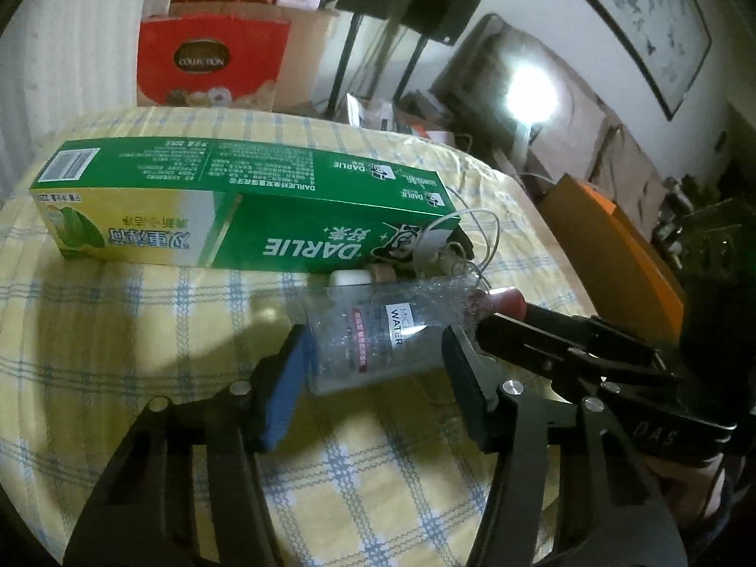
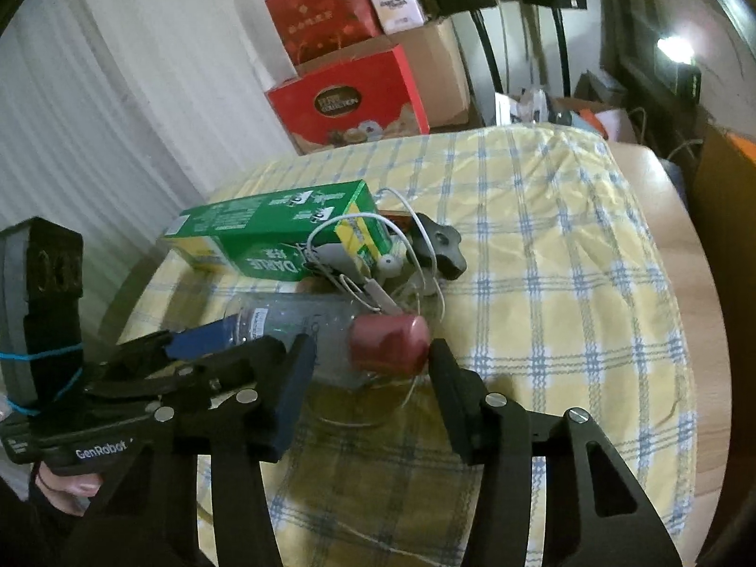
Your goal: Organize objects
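A clear micellar-water bottle (image 1: 373, 330) lies on the yellow checked cloth (image 1: 141, 340), its white cap toward a green Darlie toothpaste box (image 1: 227, 208). My left gripper (image 1: 375, 354) straddles the bottle, and both pads touch its sides. A dark red cylinder (image 2: 390, 345) lies beside the bottle (image 2: 283, 316). My right gripper (image 2: 371, 364) is around that cylinder: the right finger touches it, while a gap shows at the left pad, which overlaps the bottle. In the left wrist view the right gripper (image 1: 496, 330) reaches in from the right, by the red cylinder (image 1: 508, 300).
A tangle of white earphone cable (image 2: 401, 236) and a black star-shaped knob (image 2: 444, 245) lie against the end of the toothpaste box (image 2: 264, 231). Red gift boxes (image 2: 354, 99) and cardboard stand beyond the table. A bare wooden edge (image 2: 661, 198) shows at the right.
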Tool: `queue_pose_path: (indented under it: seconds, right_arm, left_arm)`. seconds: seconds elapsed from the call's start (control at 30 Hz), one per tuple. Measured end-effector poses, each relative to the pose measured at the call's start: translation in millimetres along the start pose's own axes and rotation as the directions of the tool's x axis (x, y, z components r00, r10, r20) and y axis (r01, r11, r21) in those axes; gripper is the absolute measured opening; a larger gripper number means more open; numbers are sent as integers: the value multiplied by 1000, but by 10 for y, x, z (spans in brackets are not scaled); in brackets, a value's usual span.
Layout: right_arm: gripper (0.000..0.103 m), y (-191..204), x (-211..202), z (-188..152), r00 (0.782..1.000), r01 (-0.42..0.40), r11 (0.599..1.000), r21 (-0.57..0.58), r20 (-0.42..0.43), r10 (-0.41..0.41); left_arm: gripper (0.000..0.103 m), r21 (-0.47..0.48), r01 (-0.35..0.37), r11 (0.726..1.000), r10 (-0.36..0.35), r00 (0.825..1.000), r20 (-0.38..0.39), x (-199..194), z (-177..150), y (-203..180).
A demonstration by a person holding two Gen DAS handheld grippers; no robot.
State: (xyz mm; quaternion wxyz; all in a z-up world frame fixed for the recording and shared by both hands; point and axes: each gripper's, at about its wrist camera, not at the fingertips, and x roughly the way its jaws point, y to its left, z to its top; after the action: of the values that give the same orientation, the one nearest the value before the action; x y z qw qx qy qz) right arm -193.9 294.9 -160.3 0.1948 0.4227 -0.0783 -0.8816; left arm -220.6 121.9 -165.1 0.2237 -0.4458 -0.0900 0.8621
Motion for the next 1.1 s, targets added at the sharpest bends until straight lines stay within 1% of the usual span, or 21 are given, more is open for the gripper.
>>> queue_pose_path:
  seconds: [0.17, 0.27, 0.3, 0.37, 0.47, 0.53, 0.6, 0.7, 0.73, 0.77, 0.8, 0.83, 0.87, 0.93, 0.97, 1.0, 1.07, 1.1]
  right_arm:
    - [49, 7, -11, -19, 1000, -8, 1000, 14, 4, 7]
    - [49, 56, -31, -18, 1000, 0, 1000, 5, 8, 0]
    - [49, 65, -31, -22, 1000, 7, 1000, 0, 1, -7]
    - [48, 44, 7, -41, 1000, 8, 1000, 11, -16, -8]
    - [49, -15, 11, -63, 1000, -16, 999, 40, -15, 17]
    - [49, -52, 21, -67, 999, -32, 998, 56, -22, 33]
    - [49, -106, 41, -78, 998, -61, 995, 81, -27, 64]
    - [50, -165, 65, -94, 994, -99, 988, 115, -28, 103]
    - [50, -173, 62, -100, 994, -104, 988, 119, -25, 107]
    - [47, -167, 53, -105, 994, -106, 988, 116, -25, 110]
    - [44, -153, 41, -110, 995, -95, 990, 106, -24, 98]
    - [40, -135, 31, -112, 996, -84, 992, 95, -23, 86]
    - [26, -97, 32, -114, 995, -93, 993, 78, -24, 95]
    - [25, -33, 12, -113, 999, -51, 998, 43, -14, 51]
    - [25, -15, 9, -115, 999, -37, 999, 30, -15, 37]
    - [25, -21, 10, -116, 999, -38, 999, 30, -17, 38]
    - [25, -68, 9, -121, 998, -54, 997, 51, -17, 55]
    - [23, -85, 5, -123, 998, -60, 996, 58, -15, 61]
  left_arm:
    - [52, -3, -7, 1000, 7, 1000, -6, -36, 13, -1]
    - [54, 11, -10, 1000, 11, 1000, -16, -33, 26, -11]
    - [54, 15, -10, 1000, 10, 999, -33, -6, 27, -5]
    - [54, 26, -13, 1000, 14, 999, -32, 15, 29, -9]
    - [56, 37, -25, 999, 26, 999, -27, 22, 18, -35]
    - [59, 30, -20, 999, 21, 999, -34, 45, 22, -23]
    - [65, 11, -14, 1000, 14, 999, -38, 64, 18, 12]
    - [65, -12, 5, 1000, -6, 999, -48, 89, 3, 37]
    - [65, -8, -1, 1000, 1, 999, -48, 91, -1, 22]
    - [63, 3, -12, 1000, 12, 999, -46, 86, -3, -4]
    - [52, 29, -12, 1000, 14, 998, -55, 97, -13, -49]
    - [49, 60, -6, 998, 10, 998, -68, 113, -28, -104]
    - [47, 91, -23, 996, 28, 998, -59, 104, -46, -164]
    - [45, 152, -67, 986, 73, 997, -30, 75, -71, -281]
    - [45, 162, -72, 984, 78, 996, -35, 82, -66, -295]
    - [43, 151, -68, 986, 75, 996, -45, 90, -57, -280]
    - [42, 105, -39, 994, 46, 997, -63, 98, -45, -221]
    - [41, 85, -25, 996, 31, 997, -66, 93, -37, -190]
